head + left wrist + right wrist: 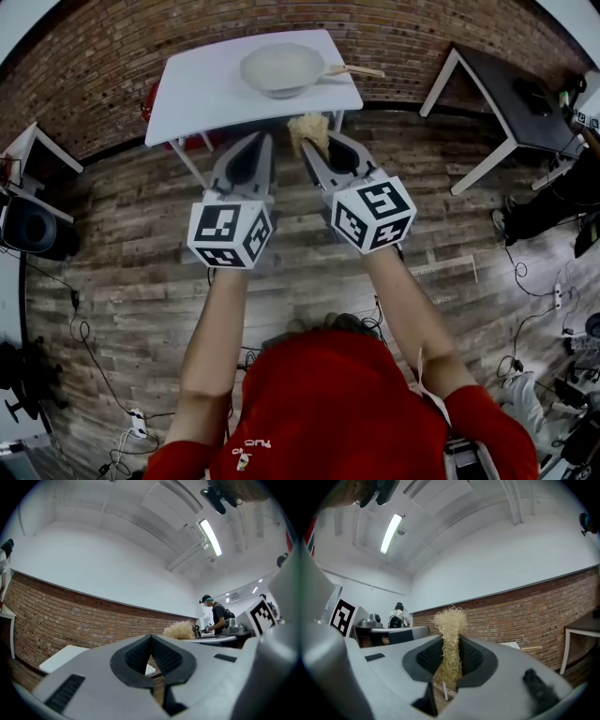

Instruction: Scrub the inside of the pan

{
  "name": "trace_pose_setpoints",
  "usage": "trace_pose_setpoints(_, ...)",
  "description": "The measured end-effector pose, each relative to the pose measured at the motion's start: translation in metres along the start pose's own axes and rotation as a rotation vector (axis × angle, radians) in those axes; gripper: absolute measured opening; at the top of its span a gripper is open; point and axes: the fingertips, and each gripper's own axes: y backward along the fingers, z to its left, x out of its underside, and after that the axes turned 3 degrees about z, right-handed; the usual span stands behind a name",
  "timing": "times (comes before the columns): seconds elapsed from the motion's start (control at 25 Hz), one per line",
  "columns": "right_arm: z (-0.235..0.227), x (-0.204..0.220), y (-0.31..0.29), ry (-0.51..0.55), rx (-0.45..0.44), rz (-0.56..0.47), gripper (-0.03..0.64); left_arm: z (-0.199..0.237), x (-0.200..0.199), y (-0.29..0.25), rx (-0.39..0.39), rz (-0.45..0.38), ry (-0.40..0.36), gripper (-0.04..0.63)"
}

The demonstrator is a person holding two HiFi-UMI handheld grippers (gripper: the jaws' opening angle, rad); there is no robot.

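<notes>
A pale round pan with a wooden handle sits on a small white table at the far side in the head view. My right gripper is shut on a straw-coloured fibre scrubber, held short of the table's near edge. In the right gripper view the scrubber stands up between the jaws. My left gripper is beside it, shut with nothing in it. From the left gripper view the closed jaws point at the brick wall, and the scrubber shows to the right.
A dark table stands at the right with a person beside it. Another white table and black gear are at the left. Cables run over the wooden floor. A brick wall lies behind the white table.
</notes>
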Motion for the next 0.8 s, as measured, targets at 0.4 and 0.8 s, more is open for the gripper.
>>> trace_pose_setpoints(0.4,0.003,0.005,-0.026,0.003,0.044,0.014,0.086,0.044,0.004,0.000,0.006,-0.002,0.003,0.014)
trace_pose_setpoints(0.8,-0.036,0.010,-0.076,0.009,0.042,0.022,0.086,0.075,0.011,-0.051,-0.001,-0.003,-0.007,0.014)
